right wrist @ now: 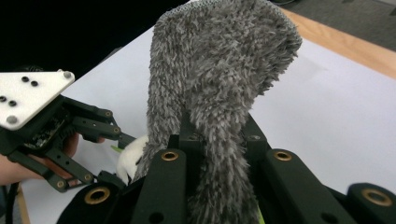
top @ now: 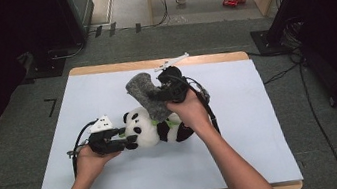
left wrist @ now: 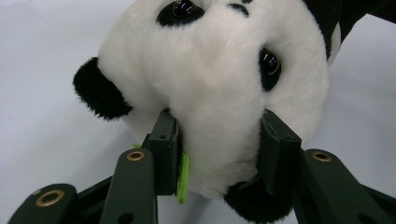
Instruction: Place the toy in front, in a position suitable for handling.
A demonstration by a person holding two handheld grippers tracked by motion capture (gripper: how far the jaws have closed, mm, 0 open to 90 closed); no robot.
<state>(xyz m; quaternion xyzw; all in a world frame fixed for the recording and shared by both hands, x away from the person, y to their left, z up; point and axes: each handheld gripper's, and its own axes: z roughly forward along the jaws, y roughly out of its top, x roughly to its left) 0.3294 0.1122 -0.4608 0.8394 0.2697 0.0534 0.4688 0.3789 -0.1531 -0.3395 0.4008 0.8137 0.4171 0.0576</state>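
Currently listed, left to right about the panda plush (top: 153, 127) lying mid-table: left gripper (top: 122, 141) clamped on its head, best kept firm and level; right gripper (top: 156, 96) above its body, pinching the grey fuzzy cloth (top: 145, 94), best drawn off slowly without tugging.

On the white table (top: 119, 182) your left gripper (top: 124, 142) clamps the head of the lying panda toy (top: 153, 127), while your right gripper (top: 159, 95) pinches a grey fuzzy cloth (top: 145, 94) raised just above it.
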